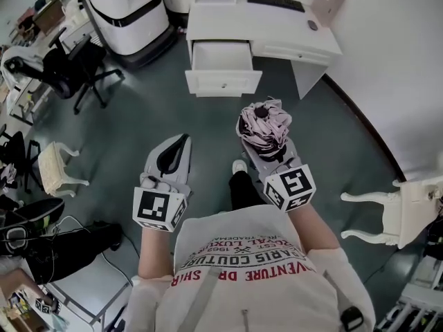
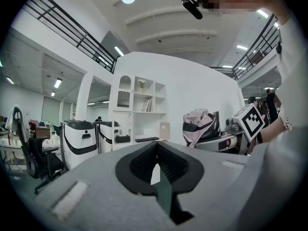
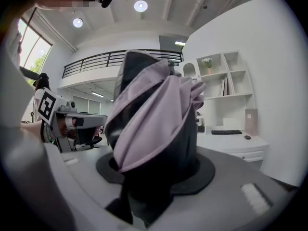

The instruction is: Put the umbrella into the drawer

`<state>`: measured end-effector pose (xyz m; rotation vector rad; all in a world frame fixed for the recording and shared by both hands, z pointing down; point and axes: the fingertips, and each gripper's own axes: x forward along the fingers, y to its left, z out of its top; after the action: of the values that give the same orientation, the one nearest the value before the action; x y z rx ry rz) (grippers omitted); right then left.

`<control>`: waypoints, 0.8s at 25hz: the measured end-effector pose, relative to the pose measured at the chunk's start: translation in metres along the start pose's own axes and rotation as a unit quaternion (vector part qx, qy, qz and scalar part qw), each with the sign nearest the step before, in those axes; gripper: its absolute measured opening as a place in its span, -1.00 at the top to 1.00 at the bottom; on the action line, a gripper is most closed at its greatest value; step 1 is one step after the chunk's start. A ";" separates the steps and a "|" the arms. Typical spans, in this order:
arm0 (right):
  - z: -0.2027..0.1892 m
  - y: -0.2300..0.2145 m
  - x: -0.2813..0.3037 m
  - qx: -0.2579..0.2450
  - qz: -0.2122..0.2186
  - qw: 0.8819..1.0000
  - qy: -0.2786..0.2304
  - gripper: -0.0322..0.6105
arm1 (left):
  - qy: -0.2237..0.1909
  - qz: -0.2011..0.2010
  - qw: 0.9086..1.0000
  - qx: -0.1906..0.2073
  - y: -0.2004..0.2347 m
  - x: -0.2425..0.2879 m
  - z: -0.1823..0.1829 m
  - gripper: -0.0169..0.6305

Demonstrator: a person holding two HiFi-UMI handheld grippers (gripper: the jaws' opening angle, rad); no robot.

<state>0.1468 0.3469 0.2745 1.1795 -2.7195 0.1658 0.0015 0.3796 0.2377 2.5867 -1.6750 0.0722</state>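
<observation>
A folded pink-and-black umbrella (image 1: 264,125) stands bunched between the jaws of my right gripper (image 1: 268,146), which is shut on it. In the right gripper view the umbrella (image 3: 154,124) fills the middle and hides the fingertips. My left gripper (image 1: 183,142) is held level beside it, to the left; its jaws meet at the tips with nothing in them (image 2: 155,150). From the left gripper view the umbrella (image 2: 199,124) shows at the right. The white drawer (image 1: 221,66) stands pulled out of the white desk (image 1: 291,37), some way ahead of both grippers across the floor.
A keyboard (image 1: 275,2) lies on the desk. A black office chair (image 1: 73,71) and large white machines (image 1: 128,12) stand at the left rear. A small white stool (image 1: 59,168) is at the left, a white chair (image 1: 394,209) at the right.
</observation>
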 end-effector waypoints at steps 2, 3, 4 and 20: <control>0.000 -0.015 0.014 -0.003 0.000 1.000 0.000 0.24 | -0.001 0.005 1.000 0.003 0.007 0.015 0.002 0.93; 0.000 -0.024 0.023 -0.003 0.001 1.000 0.002 0.24 | -0.001 0.008 1.000 0.004 0.012 0.024 0.002 0.93; 0.000 -0.032 0.032 -0.002 0.004 1.000 0.003 0.24 | 0.001 0.012 1.000 0.004 0.017 0.033 0.001 0.93; 0.027 -0.216 0.216 -0.005 0.057 0.998 0.028 0.24 | 0.002 0.057 0.998 -0.015 0.102 0.271 0.014 0.93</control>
<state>0.1567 0.0414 0.2992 1.0021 -2.7355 0.1955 0.0190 0.0903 0.2460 2.4671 -1.8077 0.0571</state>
